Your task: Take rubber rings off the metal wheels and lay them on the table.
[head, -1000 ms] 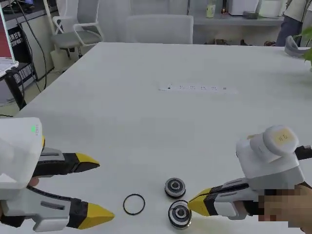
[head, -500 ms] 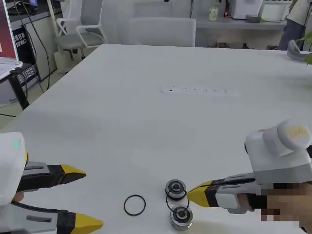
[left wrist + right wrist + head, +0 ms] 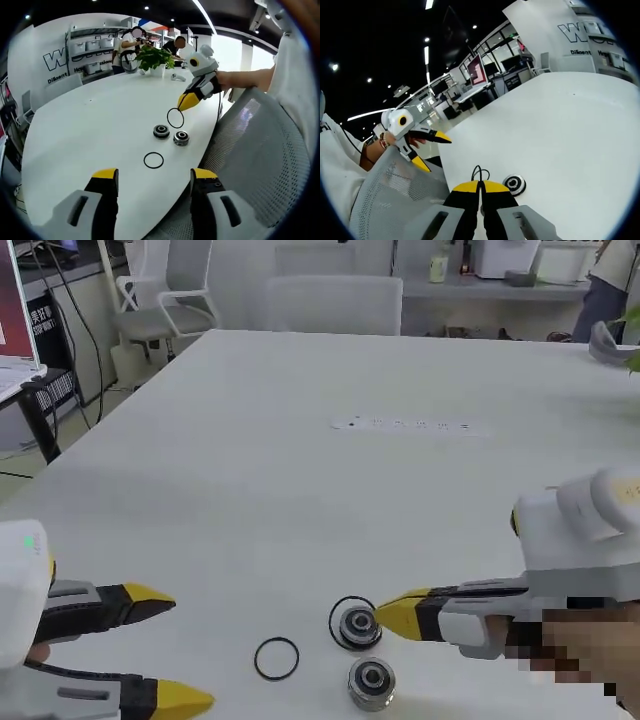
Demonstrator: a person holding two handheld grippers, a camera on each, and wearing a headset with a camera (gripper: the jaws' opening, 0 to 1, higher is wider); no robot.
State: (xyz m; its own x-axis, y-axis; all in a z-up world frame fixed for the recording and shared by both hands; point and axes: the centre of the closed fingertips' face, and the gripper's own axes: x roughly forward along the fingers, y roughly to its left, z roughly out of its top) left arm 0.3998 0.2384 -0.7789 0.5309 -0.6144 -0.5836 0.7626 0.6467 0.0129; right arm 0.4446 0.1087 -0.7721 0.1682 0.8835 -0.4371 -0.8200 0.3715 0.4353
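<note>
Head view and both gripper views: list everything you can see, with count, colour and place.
table: one, white
metal wheels: two, silver with dark hubs, near table edge
loose rubber ring: one, black, flat on table left of wheels
held rubber ring: one, black, hanging from right gripper tips by the farther wheel
power strip: one, white, mid-table
chairs: two, pale, beyond far edge
left gripper: one, yellow-tipped, open, near left
right gripper: one, yellow-tipped, shut on held ring

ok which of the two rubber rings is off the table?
The ring pinched in the right tool, hanging in the air. The other ring lies flat on the table beside the wheels.
</note>
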